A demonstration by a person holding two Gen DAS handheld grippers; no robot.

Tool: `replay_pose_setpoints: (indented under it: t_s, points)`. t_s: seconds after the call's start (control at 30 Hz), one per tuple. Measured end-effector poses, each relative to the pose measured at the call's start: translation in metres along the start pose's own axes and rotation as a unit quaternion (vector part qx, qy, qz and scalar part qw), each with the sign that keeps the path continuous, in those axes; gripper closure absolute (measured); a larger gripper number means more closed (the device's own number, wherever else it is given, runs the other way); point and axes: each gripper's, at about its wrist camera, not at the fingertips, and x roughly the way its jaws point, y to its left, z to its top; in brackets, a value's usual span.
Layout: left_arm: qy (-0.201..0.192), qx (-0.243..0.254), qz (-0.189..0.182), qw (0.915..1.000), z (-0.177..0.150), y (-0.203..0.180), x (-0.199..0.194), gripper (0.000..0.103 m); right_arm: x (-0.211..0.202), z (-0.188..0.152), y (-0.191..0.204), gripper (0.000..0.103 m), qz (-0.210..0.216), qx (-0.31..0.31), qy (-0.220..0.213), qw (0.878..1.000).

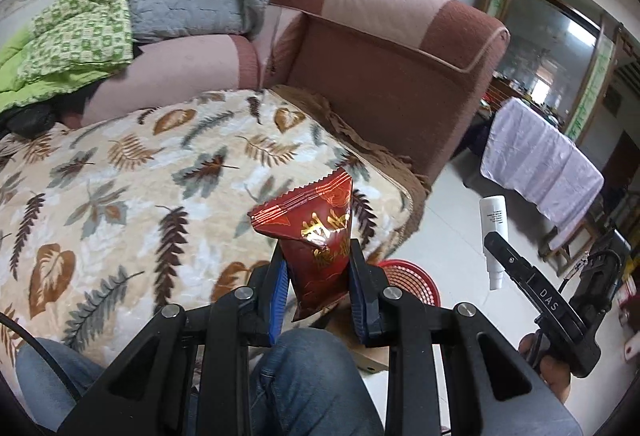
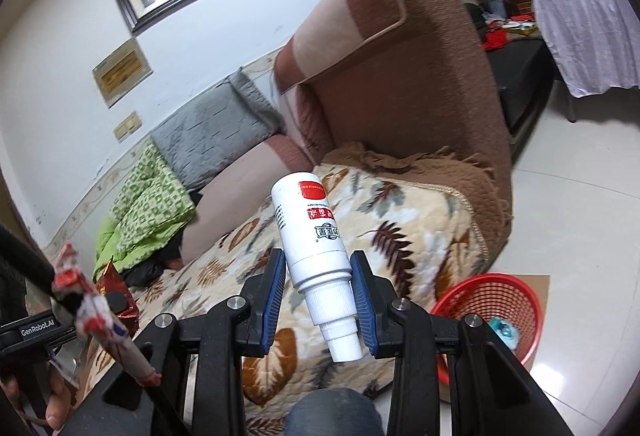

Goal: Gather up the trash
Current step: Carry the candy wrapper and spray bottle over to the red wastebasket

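Before you lies the sofa (image 1: 384, 68), its seat under a leaf-print blanket (image 1: 132, 188). Lower right, on the floor, sits the red basket (image 2: 496, 300). Your left tongs (image 1: 318, 276) pinch a dark red snack wrapper (image 1: 316, 232) above the blanket's edge. Your right tongs (image 2: 320, 288) pinch a white bottle (image 2: 308, 228), cap toward you, held over the blanket.

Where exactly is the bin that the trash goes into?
Find the brown sofa, then the leaf-print blanket over its seat. On the pale floor by the blanket's corner stands the red basket, on a sheet of cardboard; it is the only round mesh thing there.
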Motion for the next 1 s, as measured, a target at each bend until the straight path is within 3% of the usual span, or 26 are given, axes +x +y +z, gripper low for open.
replay_pose_setpoints:
  t_s: [0.47, 1.0]
  points:
    - [0.054, 0.049, -0.073, 0.9947, 0.004, -0.062, 0.046, 0.077, -0.017, 0.005, -0.056, 0.067, -0.042, 0.043, -0.015, 0.998]
    - [0.082, 0.098, -0.080, 0.9885, -0.002, -0.114, 0.102, 0.077, -0.010, 0.000, -0.086, 0.067, -0.069, 0.062, -0.004, 0.996]
